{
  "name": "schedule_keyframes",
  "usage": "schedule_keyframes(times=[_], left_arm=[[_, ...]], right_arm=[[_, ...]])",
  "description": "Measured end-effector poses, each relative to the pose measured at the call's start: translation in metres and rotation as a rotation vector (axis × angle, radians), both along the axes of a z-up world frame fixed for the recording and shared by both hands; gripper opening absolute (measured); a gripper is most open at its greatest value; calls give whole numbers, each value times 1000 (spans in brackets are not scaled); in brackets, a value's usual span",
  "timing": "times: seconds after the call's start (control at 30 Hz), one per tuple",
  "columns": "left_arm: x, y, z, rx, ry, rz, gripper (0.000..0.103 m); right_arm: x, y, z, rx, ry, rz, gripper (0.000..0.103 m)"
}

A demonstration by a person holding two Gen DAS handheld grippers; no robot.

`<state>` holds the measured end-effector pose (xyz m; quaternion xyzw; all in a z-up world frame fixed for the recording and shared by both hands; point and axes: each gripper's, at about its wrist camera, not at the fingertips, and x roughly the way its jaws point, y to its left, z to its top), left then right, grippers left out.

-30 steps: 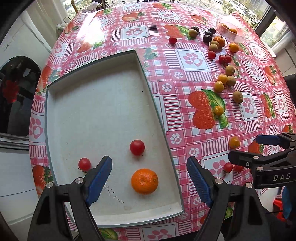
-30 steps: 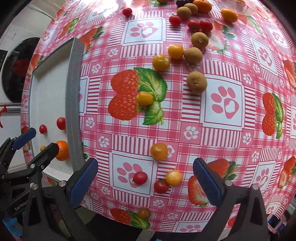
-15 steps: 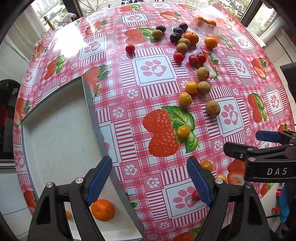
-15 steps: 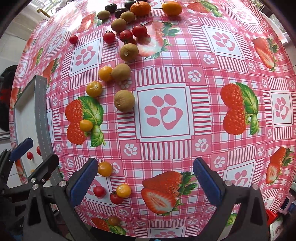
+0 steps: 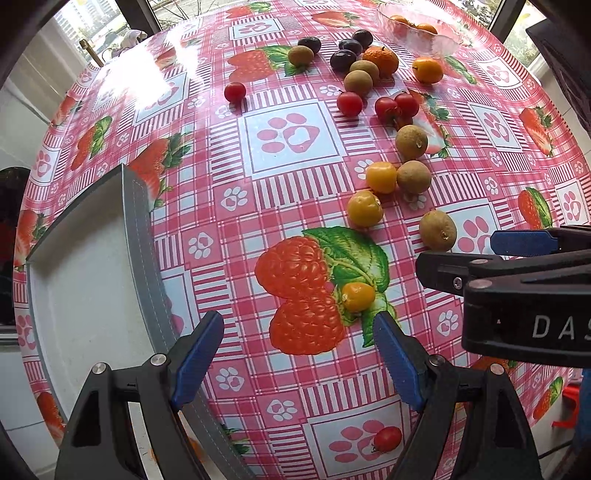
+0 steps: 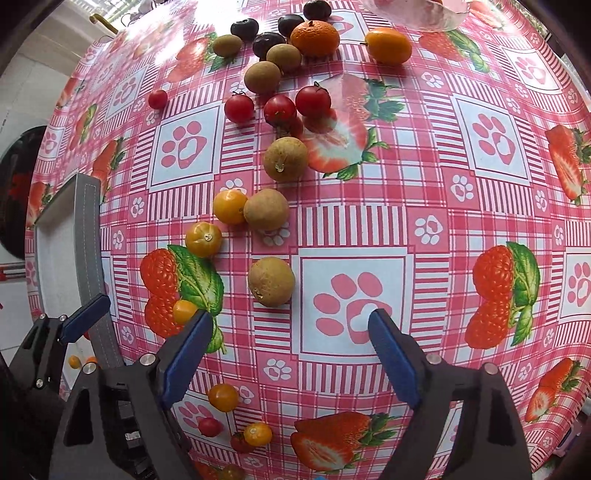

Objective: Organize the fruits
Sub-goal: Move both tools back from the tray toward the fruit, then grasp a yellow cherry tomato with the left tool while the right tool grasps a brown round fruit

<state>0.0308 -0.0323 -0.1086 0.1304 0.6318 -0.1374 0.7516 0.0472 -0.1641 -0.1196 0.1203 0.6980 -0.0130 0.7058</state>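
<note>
Loose fruit lies across the strawberry-print tablecloth. My left gripper (image 5: 299, 347) is open and empty, above the cloth just short of a small yellow tomato (image 5: 357, 296). My right gripper (image 6: 290, 345) is open and empty, just short of a brown longan (image 6: 271, 281). Further off lie yellow tomatoes (image 6: 203, 239), more longans (image 6: 266, 209), red cherry tomatoes (image 6: 279, 109), dark plums (image 6: 266, 42), a mandarin (image 6: 314, 38) and a kumquat (image 6: 388, 46). The grey-rimmed white tray (image 5: 142, 236) lies at the left.
A glass bowl (image 5: 421, 31) holding orange fruit stands at the far side. Several small tomatoes (image 6: 222, 397) lie near the front table edge under my right gripper. My right gripper shows in the left wrist view (image 5: 517, 280). Windows lie beyond the table.
Both grippers have swung right and forward, away from the tray and out over the loose fruit. The tray's mandarin and tomatoes have left the left wrist view. Both stay open.
</note>
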Motion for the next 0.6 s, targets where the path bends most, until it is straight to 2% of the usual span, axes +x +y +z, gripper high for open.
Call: schedule_keyframes(times=[0.03, 0.2, 0.27, 0.33, 0.37, 0.4, 0.5, 0.57, 0.6], left_arm=[[0, -1, -2, 2, 1, 2, 84], [3, -4, -12, 5, 9, 21, 84], [4, -8, -15, 8, 7, 27, 84], [1, -11, -18, 13, 5, 33, 81], [1, -11, -18, 4, 4, 37, 80], [2, -16, -16, 0, 5, 38, 77], [6, -30, -18, 17, -5, 26, 75], [7, -32, -15, -17, 9, 22, 62], [7, -34, -14, -35, 18, 18, 49]], right_arm=[[2, 1, -3, -1, 4, 9, 75], [15, 17, -8, -38, -19, 73, 71], [23, 28, -10, -62, -29, 98, 63], [29, 35, -11, -87, -38, 117, 46], [31, 37, -12, -87, -42, 122, 41], [31, 37, -13, -67, -40, 123, 29], [24, 30, -11, -58, -47, 115, 29], [16, 19, -5, -43, -50, 98, 29], [14, 15, -3, -32, -51, 86, 29]])
